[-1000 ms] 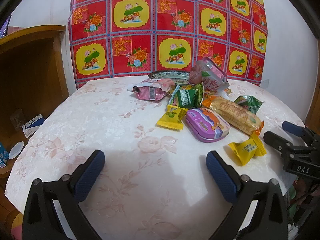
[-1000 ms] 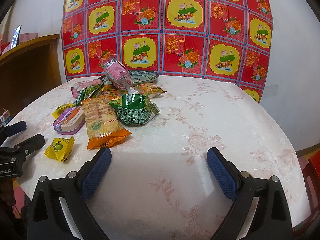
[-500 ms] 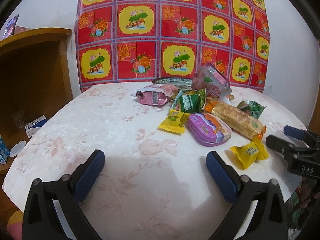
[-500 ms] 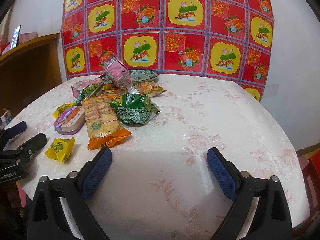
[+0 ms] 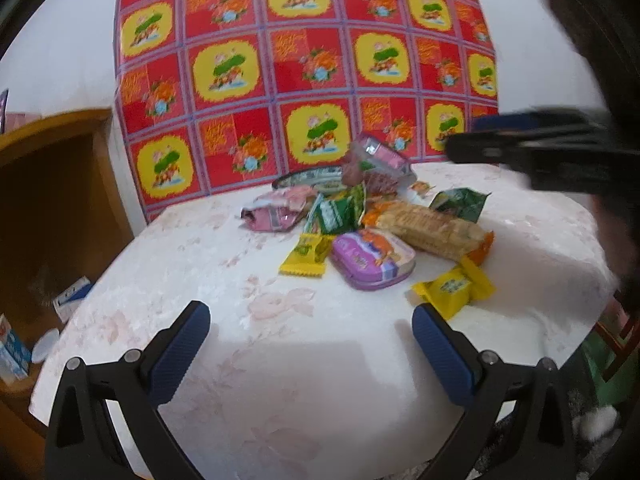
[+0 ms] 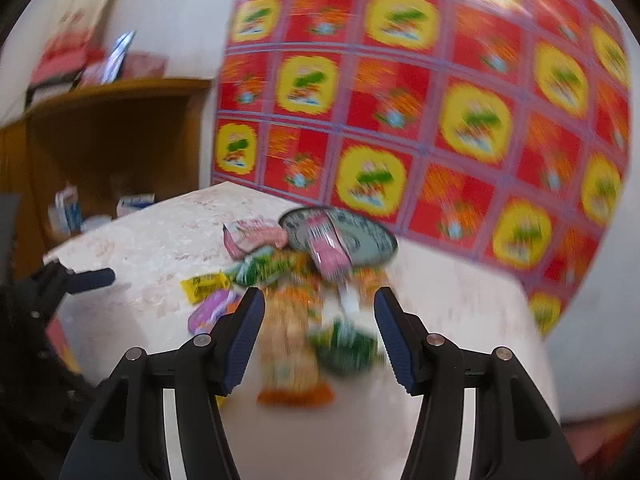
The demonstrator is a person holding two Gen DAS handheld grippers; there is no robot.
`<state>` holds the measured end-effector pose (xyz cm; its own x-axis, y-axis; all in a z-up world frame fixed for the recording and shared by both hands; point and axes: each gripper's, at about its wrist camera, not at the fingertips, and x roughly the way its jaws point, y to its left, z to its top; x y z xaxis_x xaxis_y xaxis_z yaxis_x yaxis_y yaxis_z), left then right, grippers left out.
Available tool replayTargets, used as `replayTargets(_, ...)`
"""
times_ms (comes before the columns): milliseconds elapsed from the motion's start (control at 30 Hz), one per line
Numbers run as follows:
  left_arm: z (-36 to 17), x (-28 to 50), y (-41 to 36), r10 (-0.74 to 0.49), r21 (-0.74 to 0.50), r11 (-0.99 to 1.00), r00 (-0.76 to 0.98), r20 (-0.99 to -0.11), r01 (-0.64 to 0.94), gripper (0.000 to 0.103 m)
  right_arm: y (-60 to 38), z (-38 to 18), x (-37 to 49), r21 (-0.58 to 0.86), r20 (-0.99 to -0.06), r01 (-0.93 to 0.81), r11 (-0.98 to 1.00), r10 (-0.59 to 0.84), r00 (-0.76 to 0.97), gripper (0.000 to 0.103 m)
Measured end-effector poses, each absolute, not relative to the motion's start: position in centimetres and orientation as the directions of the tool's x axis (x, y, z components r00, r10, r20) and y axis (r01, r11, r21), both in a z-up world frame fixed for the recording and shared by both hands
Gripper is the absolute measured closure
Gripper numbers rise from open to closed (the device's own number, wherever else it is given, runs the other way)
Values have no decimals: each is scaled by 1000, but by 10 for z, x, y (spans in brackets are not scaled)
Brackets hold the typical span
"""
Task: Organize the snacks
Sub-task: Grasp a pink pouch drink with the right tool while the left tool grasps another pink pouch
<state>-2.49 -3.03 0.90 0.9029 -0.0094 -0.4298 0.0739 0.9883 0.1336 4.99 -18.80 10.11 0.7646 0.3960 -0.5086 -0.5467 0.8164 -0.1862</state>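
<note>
Only the left wrist view is sharp: the cracker pack (image 5: 432, 229) lies long axis upper left to lower right. The left tool (image 5: 312, 344) gapes empty; the right tool (image 6: 318, 330), half open, has been closing on nothing.

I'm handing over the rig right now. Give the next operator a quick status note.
Left tongs: open, empty, low over the table.
Right tongs: empty, jaws have just been closing, raised and aimed at the snack pile; view blurred.
Snacks: purple tin, long cracker pack, yellow candies, green packets, pink packets, heaped before the patterned plate.
Done: nothing sorted.
Left: everything.
</note>
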Motion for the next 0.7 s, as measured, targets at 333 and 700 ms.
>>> replayTargets(333,64,-10,-20,-226,144,932,841,-491,334,0,-157,80,135,-274,-610,-574,772,321,724,45)
replayTargets(700,85,92,15,-298,162,868,753,-587,470,0,-165,69,175,-90,-678,-633,769,418,605,50)
